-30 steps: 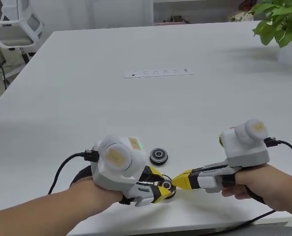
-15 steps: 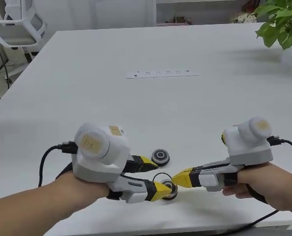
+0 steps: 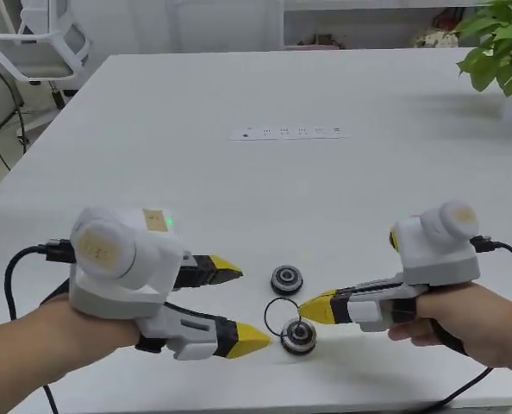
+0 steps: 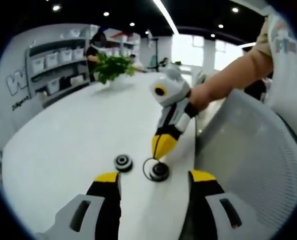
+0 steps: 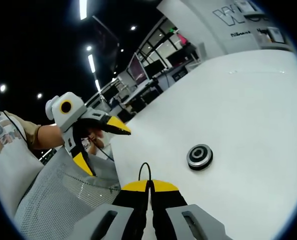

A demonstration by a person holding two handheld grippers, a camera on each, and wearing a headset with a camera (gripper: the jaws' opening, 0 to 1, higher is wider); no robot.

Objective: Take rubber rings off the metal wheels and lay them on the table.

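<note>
Head view: the left gripper (image 3: pixel 252 306) gapes wide, empty. The right gripper (image 3: pixel 302 308) is closed on a thin black ring (image 3: pixel 276 316), which touches the near wheel (image 3: pixel 299 337); it may not be fully off. A second wheel (image 3: pixel 286 279) sits just beyond.

Left gripper view: the ring looks limp, light and stretchy, so a pinch anywhere on its free arc should hold. The near wheel, stiff metal, would likely slide on the smooth table (image 3: pixel 239 172).

Right gripper view: jaws pressed together, ring looping up between them.

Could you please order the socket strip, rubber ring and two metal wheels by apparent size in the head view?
1. Socket strip, clearly longest.
2. Rubber ring, marginally next.
3. Far wheel and near wheel: alike, unranked.
</note>
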